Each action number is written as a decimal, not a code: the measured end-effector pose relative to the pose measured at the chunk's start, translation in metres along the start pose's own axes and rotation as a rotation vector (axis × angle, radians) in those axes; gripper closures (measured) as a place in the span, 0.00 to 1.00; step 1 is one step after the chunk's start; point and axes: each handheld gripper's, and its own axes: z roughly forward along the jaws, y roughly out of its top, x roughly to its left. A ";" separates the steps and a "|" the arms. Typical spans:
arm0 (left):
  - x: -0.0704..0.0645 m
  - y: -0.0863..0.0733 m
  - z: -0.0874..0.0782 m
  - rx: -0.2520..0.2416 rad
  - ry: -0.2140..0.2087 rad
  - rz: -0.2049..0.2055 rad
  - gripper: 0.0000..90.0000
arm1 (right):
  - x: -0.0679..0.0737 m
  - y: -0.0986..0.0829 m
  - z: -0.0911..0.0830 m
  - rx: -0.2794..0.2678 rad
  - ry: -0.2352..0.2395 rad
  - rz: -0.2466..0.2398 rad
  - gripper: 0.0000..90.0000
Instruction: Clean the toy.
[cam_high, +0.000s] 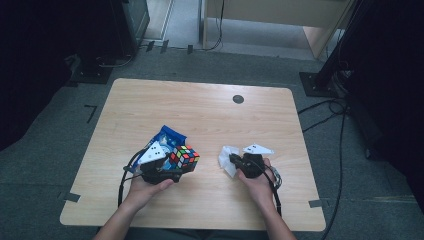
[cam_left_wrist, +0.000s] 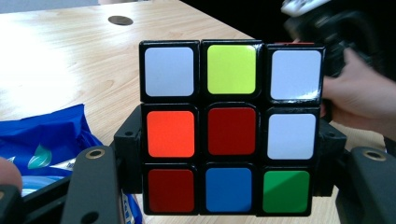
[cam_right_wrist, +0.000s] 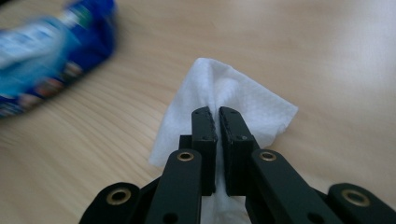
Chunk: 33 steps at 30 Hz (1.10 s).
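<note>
Left gripper (cam_high: 176, 167) jaws clamped on multicoloured plastic puzzle cube (cam_left_wrist: 231, 128); right gripper (cam_right_wrist: 218, 116) jaws pinching crumpled white tissue (cam_right_wrist: 233, 98), right of cube.

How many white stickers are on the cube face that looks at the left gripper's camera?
3. On the cube held in the left gripper, they sit at the top left corner, the top right corner and the middle of the right column. Its other faces are turned from that camera.

In the high view's lower middle, the cube (cam_high: 184, 157) sits on the worktop (cam_high: 210, 115) just right of the packet (cam_high: 167, 136); the tissue (cam_high: 227, 159) lies farther right, apart.
</note>
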 end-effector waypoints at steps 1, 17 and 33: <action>-0.001 0.000 0.001 -0.001 -0.003 0.003 0.37 | 0.007 0.005 -0.006 -0.037 0.024 -0.015 0.96; -0.031 -0.006 0.015 0.022 -0.067 0.150 0.37 | 0.111 0.048 -0.058 -0.277 0.432 -0.154 0.96; -0.030 0.001 0.001 -0.056 -0.081 0.159 0.38 | 0.066 0.024 -0.026 -0.180 0.130 -0.125 0.96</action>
